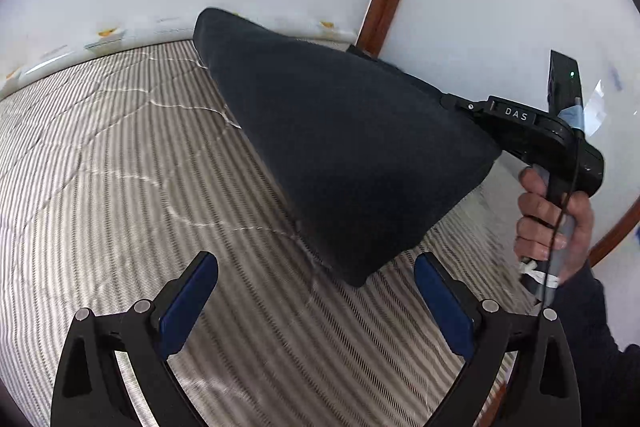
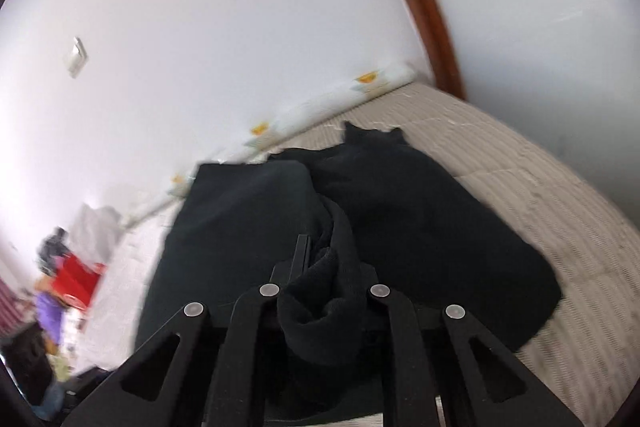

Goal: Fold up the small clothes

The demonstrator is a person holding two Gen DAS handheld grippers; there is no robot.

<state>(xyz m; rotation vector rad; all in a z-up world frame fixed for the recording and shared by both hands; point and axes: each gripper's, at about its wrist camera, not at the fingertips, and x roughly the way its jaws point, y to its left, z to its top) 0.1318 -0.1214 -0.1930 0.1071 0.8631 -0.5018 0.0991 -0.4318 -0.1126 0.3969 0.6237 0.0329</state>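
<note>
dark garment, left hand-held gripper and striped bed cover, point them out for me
dark garment point(image 1: 352, 155), left wrist view, middle of the lifted cloth
left hand-held gripper point(image 1: 316, 301), left wrist view, gap midway between its blue-padded fingertips
striped bed cover point(image 1: 120, 167), left wrist view, bare striped area

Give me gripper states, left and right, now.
Left gripper: open, fingers apart, holding nothing.
Right gripper: closed on the dark garment, lifting one edge.

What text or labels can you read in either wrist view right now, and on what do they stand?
"DAS": white letters on the black body of the right gripper, which is clamped on the dark garment.
Printed strip along the far edge of the bed: orange marks, too blurred to read.
Right wrist view: no readable text; the wall plate shows no legible marking.
</note>
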